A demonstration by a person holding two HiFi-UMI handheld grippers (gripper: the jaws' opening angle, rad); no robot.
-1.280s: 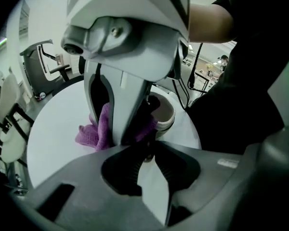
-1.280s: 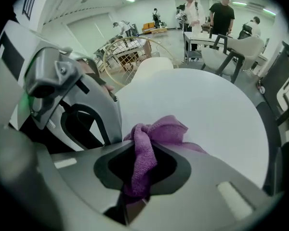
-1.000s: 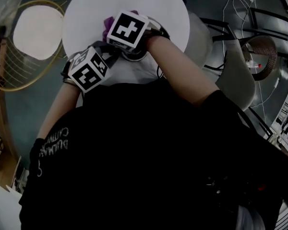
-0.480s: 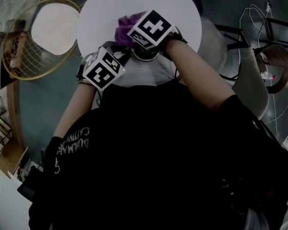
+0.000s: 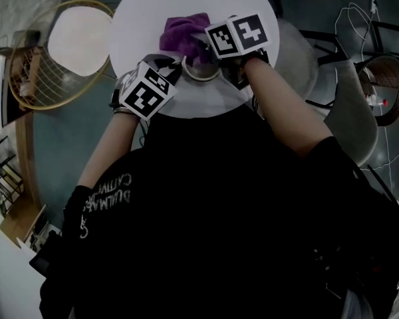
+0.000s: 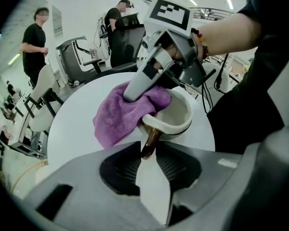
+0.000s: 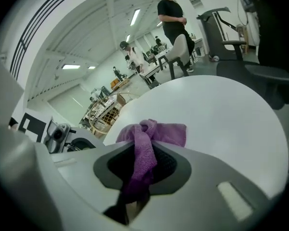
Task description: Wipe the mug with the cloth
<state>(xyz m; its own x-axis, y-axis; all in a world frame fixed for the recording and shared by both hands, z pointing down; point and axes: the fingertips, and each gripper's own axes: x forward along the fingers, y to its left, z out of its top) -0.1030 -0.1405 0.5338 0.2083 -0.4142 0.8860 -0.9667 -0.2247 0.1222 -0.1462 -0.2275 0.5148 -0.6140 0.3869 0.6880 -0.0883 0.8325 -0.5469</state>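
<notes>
Left gripper view has the cream ceramic mug with a brown handle [image 6: 176, 118] upright on the round white table [image 6: 70, 129], its handle pointing straight back at the left gripper [image 6: 147, 150]. That gripper's jaws are opening, and the handle's lower end stands between their tips with little or no gap on either side. A purple terry cloth [image 6: 118, 115] is draped over the mug's far rim and spills onto the tabletop to the left. The right gripper [image 7: 138, 170] is clamped on a bunched fold of that cloth and comes down from above, its tip at the rim opposite the handle. Seen from the head view, the mug sits between the two grippers, near the table's near edge.
</notes>
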